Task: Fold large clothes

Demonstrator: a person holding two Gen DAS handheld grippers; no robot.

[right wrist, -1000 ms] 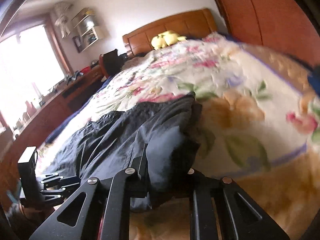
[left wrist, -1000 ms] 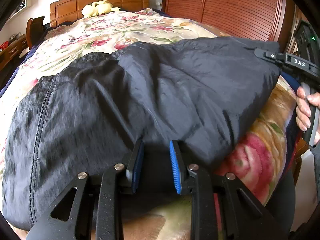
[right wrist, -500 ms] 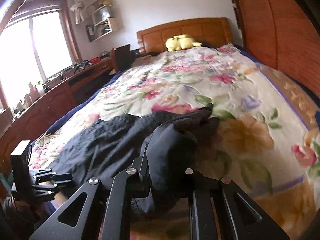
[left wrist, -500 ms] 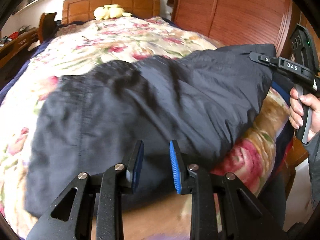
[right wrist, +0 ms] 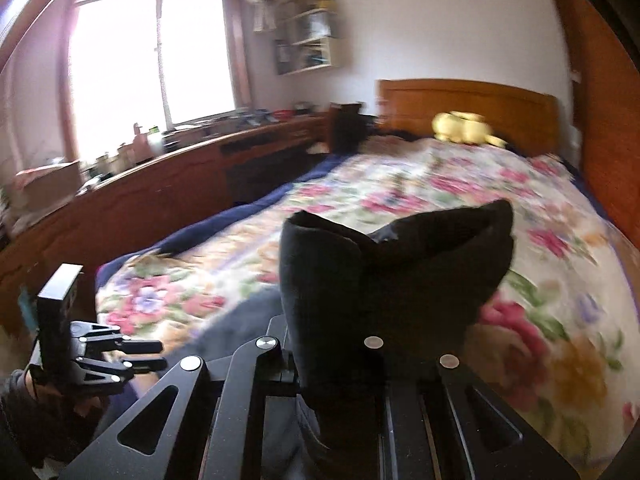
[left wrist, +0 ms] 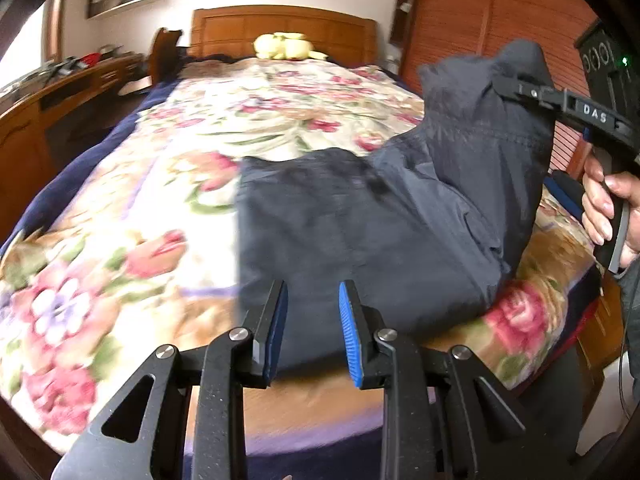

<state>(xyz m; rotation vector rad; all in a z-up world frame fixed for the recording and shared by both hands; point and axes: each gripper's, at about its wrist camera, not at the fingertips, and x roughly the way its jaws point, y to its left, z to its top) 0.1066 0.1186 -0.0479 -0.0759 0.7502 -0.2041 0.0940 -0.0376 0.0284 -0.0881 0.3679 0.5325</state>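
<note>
A large dark navy garment (left wrist: 360, 216) lies on the floral bedspread (left wrist: 120, 232) near the foot of the bed. My left gripper (left wrist: 312, 320) is open and empty, just above the garment's near edge. My right gripper (left wrist: 516, 88) is shut on the garment's right edge and holds it lifted well above the bed. In the right wrist view the bunched dark cloth (right wrist: 384, 280) fills the jaws and hides the fingertips. The left gripper (right wrist: 148, 356) shows there at lower left, open.
A yellow plush toy (left wrist: 284, 46) lies by the wooden headboard (left wrist: 280, 28). A long wooden desk (right wrist: 160, 184) with clutter runs along the bed's left side under a window. A wooden wardrobe (left wrist: 500, 12) stands on the right.
My right gripper has lifted the garment's right edge higher and carried it leftward over the rest. The left gripper has drawn back, open; more bedspread shows at the left.
</note>
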